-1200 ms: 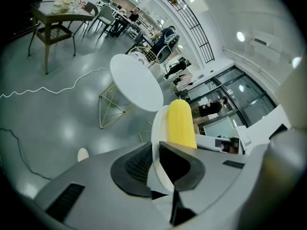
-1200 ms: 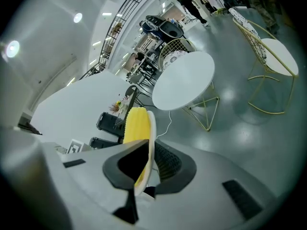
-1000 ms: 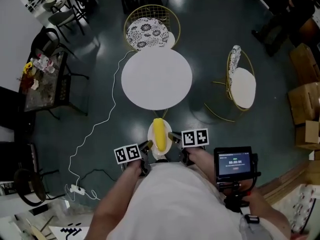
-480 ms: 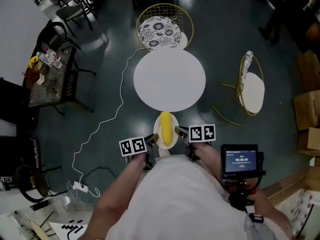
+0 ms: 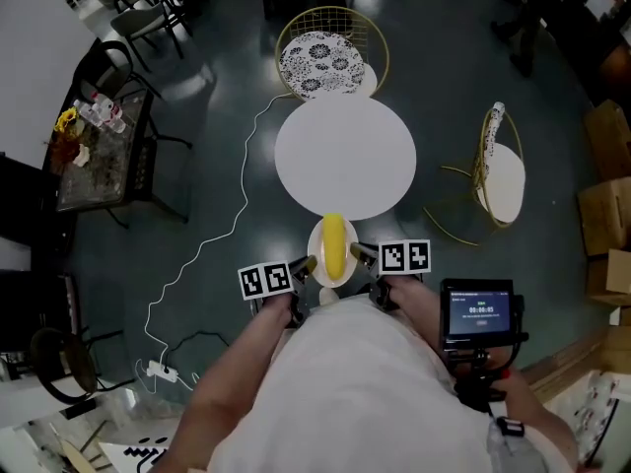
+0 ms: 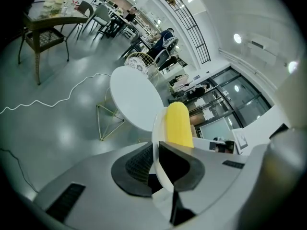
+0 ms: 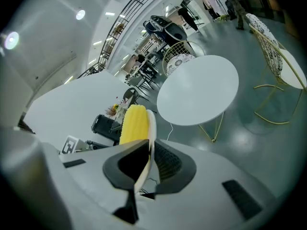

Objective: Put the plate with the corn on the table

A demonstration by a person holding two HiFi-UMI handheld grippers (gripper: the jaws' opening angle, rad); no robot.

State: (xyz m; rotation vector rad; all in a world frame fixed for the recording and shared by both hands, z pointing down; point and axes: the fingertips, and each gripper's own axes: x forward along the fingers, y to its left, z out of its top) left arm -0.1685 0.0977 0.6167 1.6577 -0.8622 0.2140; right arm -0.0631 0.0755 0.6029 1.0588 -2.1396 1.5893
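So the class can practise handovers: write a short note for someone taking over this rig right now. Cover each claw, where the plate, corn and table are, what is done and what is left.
Left claw: shut on the plate's left rim.
Right claw: shut on its right rim.
Corn: lying along the plate, one end pointing at the table.
Table: round, white, straight ahead; the plate is held in the air at its near edge.
Done: plate lifted and brought up to the table.
Left: carry it over the top, set it down level, open both claws.
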